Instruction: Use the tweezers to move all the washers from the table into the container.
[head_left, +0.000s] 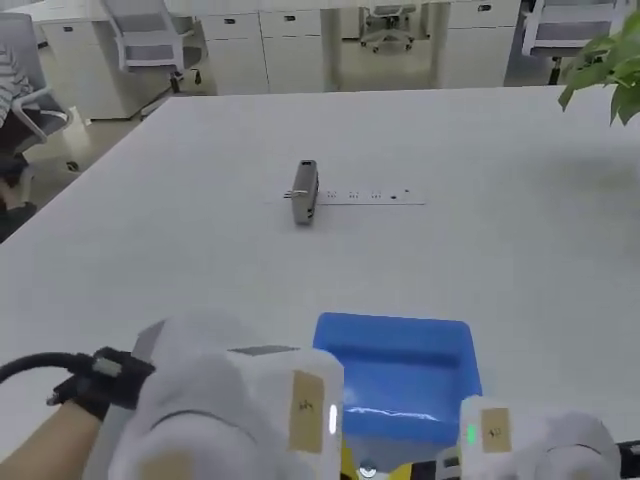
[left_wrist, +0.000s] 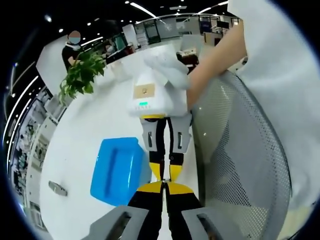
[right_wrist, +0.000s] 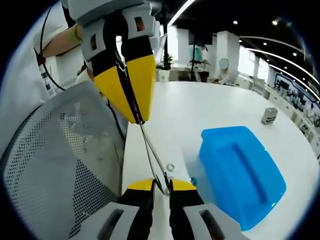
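Left gripper (right_wrist: 136, 118) clamped tight on the tweezers (right_wrist: 150, 150), jaws fully together. Tip to tip with the right gripper (right_wrist: 161, 188), itself pinched down to a narrow gap on the tweezers' other end. One washer (right_wrist: 170, 166) flat on the table (right_wrist: 210, 105), just beside the tweezers and near the blue container (right_wrist: 242, 172). Off the table's edge by the grippers, a mesh chair back (right_wrist: 60, 165). Far across the table, a power strip (head_left: 370, 196).

White bench (head_left: 500, 150), office chairs (head_left: 150, 45) behind, plant (head_left: 610, 65) rt
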